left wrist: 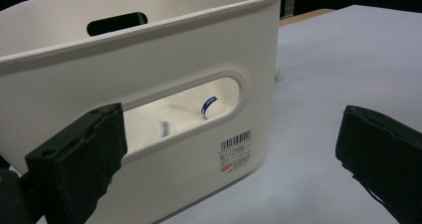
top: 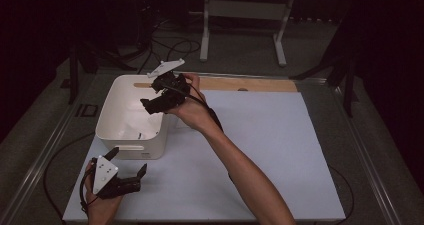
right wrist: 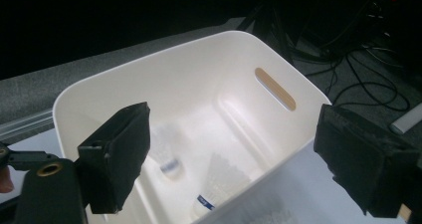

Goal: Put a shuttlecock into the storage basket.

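1. Over the white plastic bin (top: 131, 116) at 10 o'clock, my right gripper (top: 162, 96) hangs released, holding nothing.
2. Two shuttlecocks (right wrist: 219, 184) lie on the bin floor: featherlight, fragile skirts; I'd pinch the cork base.
3. Bin walls crowd any reach in.
4. My left gripper (top: 120, 177), at 7 o'clock, is released too.

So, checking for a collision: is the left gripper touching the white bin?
Apart. In the left gripper view, the left gripper stands open short of the white bin; the high view shows bare table between them.
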Motion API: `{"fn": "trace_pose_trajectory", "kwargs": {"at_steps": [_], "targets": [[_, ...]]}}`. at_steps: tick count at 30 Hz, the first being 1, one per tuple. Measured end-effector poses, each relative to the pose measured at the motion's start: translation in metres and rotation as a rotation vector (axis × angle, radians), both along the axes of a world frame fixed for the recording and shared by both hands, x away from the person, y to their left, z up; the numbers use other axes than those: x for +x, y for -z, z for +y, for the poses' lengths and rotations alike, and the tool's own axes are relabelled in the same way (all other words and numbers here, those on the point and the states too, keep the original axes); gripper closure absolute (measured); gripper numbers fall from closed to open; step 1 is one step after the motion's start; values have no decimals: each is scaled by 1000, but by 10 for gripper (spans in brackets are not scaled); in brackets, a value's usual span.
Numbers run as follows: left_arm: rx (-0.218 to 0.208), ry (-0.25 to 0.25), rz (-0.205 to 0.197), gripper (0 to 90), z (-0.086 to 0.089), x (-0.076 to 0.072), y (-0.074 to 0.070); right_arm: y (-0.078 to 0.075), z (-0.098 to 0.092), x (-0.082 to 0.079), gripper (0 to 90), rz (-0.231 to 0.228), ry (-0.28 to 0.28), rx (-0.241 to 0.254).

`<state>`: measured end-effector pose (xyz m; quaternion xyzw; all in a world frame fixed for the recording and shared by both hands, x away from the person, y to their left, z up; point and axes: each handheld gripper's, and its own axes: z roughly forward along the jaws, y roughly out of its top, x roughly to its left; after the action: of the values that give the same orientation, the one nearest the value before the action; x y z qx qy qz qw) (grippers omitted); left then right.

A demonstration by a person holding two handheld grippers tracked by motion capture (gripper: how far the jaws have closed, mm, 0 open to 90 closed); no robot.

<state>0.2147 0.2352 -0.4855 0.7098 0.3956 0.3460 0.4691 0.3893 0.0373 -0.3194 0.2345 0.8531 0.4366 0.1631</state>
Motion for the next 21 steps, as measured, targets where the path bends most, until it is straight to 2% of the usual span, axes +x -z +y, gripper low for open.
{"fn": "trace_pose_trajectory", "kwargs": {"at_steps": [21], "targets": [[-3, -2, 0, 2, 0, 0, 0, 7, -15, 5, 146, 0, 43, -8]]}}
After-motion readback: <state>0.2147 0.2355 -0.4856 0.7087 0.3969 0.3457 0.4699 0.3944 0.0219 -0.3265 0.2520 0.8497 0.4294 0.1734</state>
